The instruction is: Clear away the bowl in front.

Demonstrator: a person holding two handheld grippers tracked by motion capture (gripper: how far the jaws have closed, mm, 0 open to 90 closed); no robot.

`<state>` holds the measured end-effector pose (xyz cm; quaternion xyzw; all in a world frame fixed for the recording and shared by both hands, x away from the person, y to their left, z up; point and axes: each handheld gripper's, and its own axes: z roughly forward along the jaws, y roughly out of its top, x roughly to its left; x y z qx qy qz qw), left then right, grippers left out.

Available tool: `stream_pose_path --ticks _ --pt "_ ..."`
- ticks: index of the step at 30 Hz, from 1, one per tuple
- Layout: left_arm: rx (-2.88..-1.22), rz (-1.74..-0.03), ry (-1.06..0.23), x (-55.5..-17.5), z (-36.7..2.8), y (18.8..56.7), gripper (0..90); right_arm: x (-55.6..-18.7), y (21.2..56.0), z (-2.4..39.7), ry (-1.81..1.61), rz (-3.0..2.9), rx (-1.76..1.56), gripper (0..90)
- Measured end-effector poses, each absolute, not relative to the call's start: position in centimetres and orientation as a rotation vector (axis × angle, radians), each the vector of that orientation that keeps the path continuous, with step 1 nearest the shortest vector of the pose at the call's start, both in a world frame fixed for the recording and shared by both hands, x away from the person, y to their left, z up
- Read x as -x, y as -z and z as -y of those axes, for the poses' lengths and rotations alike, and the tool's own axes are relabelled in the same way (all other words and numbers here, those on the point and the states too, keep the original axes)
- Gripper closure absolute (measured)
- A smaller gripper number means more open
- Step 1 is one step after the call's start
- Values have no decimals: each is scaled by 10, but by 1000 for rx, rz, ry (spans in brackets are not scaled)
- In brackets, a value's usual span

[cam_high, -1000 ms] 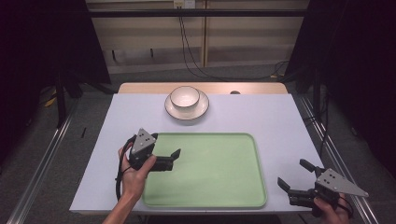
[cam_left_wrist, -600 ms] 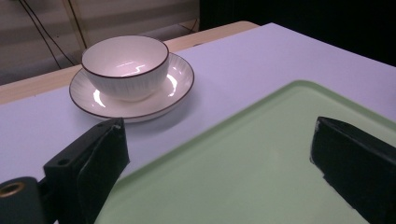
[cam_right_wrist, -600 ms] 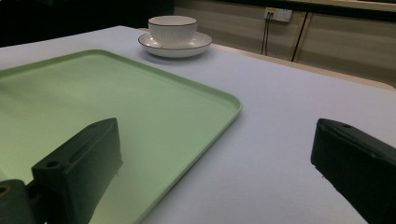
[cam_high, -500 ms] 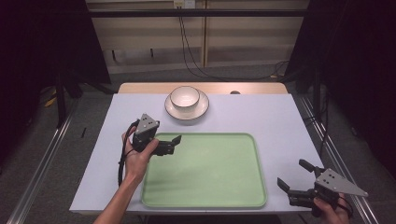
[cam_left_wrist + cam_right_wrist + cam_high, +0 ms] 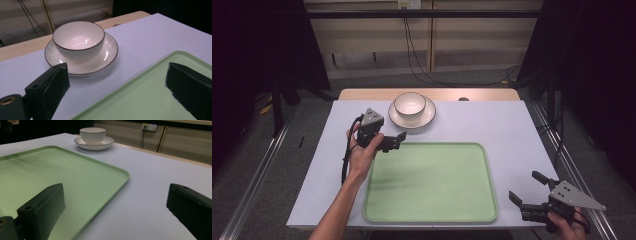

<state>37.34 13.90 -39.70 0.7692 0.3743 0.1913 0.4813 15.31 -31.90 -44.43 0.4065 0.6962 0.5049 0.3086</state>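
Left claw (image 5: pixel 398 141) has moved up the surface (image 5: pixel 492 125) since the earlier frame: from the tray's left edge toward its far-left corner, closer to the bowl. Right claw (image 5: pixel 526 189) hasn't shifted.

Left claw now: I hold it in my left hand (image 5: pixel 362 150) over the far-left corner of the green tray (image 5: pixel 432 182), jaws pointing toward the surface's right edge. Jaws wide apart, nothing between them. In the left gripper view one jaw sits over the bare lilac surface just short of the saucer, the other over the tray. Cable trails from it down along my forearm.

Right claw: near the surface's near-right corner, just off the tray's right edge, held in my right hand (image 5: pixel 564 225). Jaws spread wide, gripping nothing. Right gripper view has one jaw over the tray's rim area, the other over bare surface.

White bowl (image 5: pixel 410 104) with dark rim stands upright on a white saucer (image 5: pixel 424 119), close to the far edge of the surface, left of centre. Saucer sits near the tray's far edge, not touching it. Bowl looks empty in the left gripper view.

Tray lies flat, centred toward the near edge of the surface, nothing on it.
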Motion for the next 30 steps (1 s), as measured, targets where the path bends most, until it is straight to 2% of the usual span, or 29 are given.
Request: stream_pose_path --ticks 14,16,23,28,30 --pt "-1913 -958 -471 -408 -132 394 80 -153 444 319 -1335 -1839 -1072 15" --pt "-1971 -967 -480 -418 -129 393 99 -153 444 319 -1335 -1835 -1071 15" --pt "-1989 -1052 -454 -444 -126 400 113 -151 444 319 -1342 -1840 -1057 15" --pt "-2015 -1070 -466 -459 -124 400 123 -152 444 320 -1344 -1844 -1058 15" --pt "-2021 -1076 -517 -463 -121 402 158 -152 444 320 -1350 -1843 -1053 15"
